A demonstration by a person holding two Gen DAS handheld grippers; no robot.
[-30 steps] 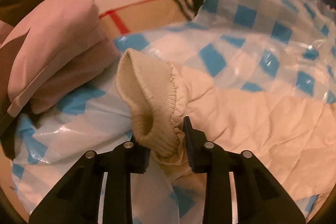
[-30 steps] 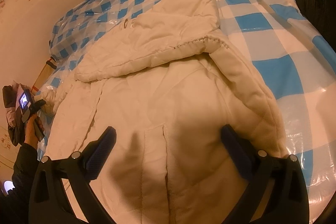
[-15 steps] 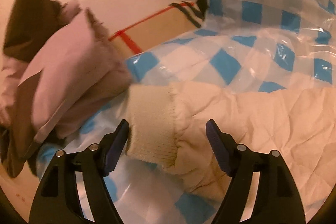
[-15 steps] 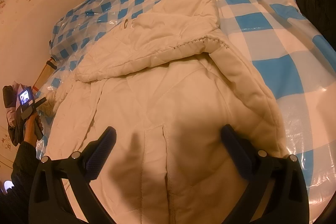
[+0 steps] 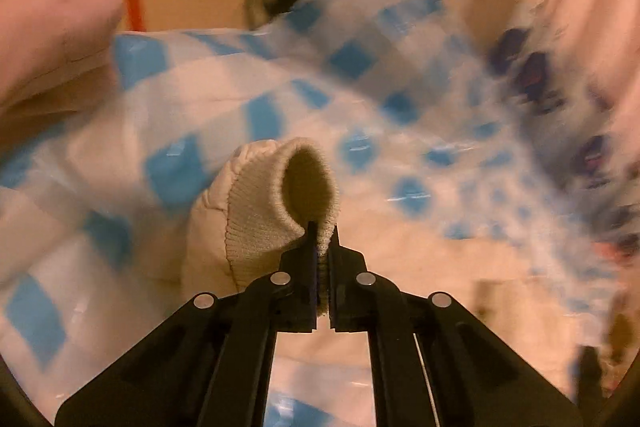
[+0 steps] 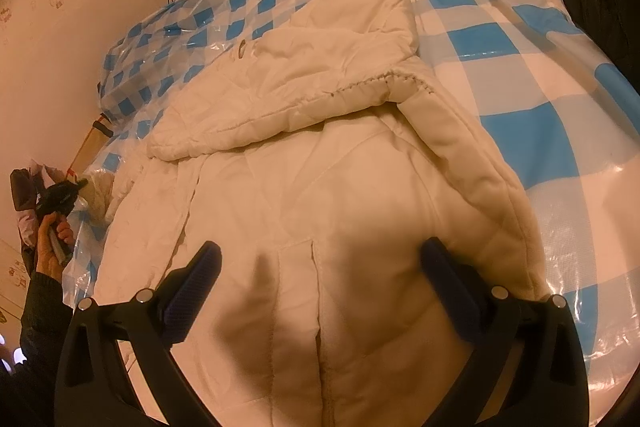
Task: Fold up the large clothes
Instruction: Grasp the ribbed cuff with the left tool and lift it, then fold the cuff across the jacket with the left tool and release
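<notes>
While the left gripper (image 5: pixel 322 233) pinches the jacket's (image 6: pixel 320 187) ribbed cuff (image 5: pixel 276 211) near the bed's (image 6: pixel 540 39) left edge, the right gripper (image 6: pixel 320 291) hovers wide open; folding has barely begun, the body unfolded.

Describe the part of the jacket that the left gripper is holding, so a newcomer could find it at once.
On the blue-checked bed cover lies a cream quilted jacket. At its sleeve end, the left gripper is shut on the ribbed knit cuff: coarse, open-mouthed, unlike the smooth quilting.

One cream jacket (image 6: pixel 320 227), two tools, one checked bedcover (image 6: pixel 520 39).
</notes>
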